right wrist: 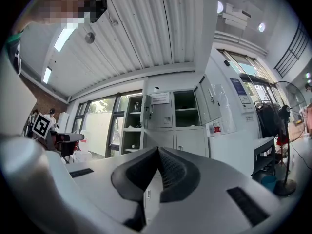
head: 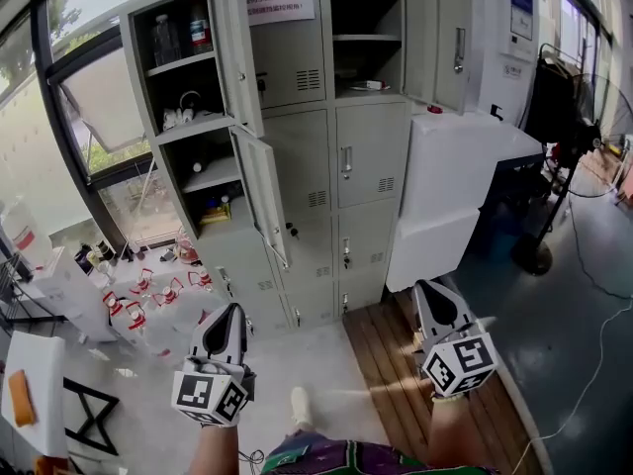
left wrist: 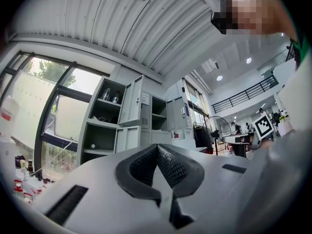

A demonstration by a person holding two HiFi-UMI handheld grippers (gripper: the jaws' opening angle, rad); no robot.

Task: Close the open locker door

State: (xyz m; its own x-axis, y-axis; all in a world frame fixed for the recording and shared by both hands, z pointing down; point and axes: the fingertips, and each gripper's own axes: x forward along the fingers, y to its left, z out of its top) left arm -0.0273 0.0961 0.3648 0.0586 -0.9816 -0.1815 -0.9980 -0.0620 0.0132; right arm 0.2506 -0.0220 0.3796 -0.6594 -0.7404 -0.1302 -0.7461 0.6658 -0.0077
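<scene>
Grey locker bank (head: 341, 166) far centre. Three doors hang open: top right door (head: 442, 43), top left door (head: 235, 47), middle left door (head: 265, 191). Left gripper (head: 232, 317) and right gripper (head: 427, 295) are near, well apart from the lockers, jaws pressed together, nothing between.

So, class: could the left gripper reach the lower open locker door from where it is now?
Probably not yet: the left gripper is held well short of the lower open door, though the floor between them looks unobstructed.
</scene>
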